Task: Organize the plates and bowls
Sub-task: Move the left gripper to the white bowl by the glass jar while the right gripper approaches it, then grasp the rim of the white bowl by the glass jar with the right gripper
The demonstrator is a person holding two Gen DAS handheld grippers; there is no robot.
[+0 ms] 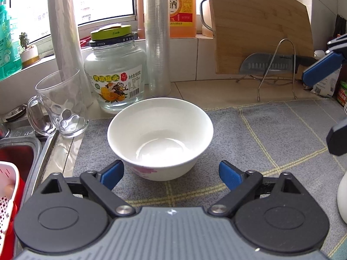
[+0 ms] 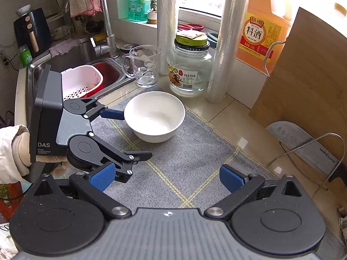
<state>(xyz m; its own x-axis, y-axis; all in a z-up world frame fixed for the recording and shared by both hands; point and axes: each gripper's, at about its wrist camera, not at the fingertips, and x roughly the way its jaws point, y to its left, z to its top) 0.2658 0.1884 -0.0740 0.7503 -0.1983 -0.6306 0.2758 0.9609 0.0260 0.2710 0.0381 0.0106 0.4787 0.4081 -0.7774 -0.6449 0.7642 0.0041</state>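
Observation:
A white bowl (image 1: 160, 136) with a pink flower print stands upright and empty on the grey checked mat (image 1: 271, 134). My left gripper (image 1: 171, 173) is open, its blue pads either side of the bowl's near wall and clear of it. In the right wrist view the bowl (image 2: 155, 117) sits at the mat's far left corner. The left gripper (image 2: 137, 134), held by a gloved hand (image 2: 19, 149), comes at it from the left, one pad close to the rim. My right gripper (image 2: 167, 176) hangs open over the mat (image 2: 195, 162), holding nothing. Its fingers (image 1: 321, 69) show at the right edge of the left wrist view.
Behind the bowl stand a glass mug (image 1: 63, 108), a lidded jar (image 1: 117, 75), two film rolls (image 1: 157, 43) and an orange bottle (image 2: 264, 30). A cutting board (image 1: 260, 26) and a knife (image 2: 303, 145) on a wire rack are at the right. A sink (image 2: 86, 49) with a red-and-white colander (image 2: 82, 80) lies left.

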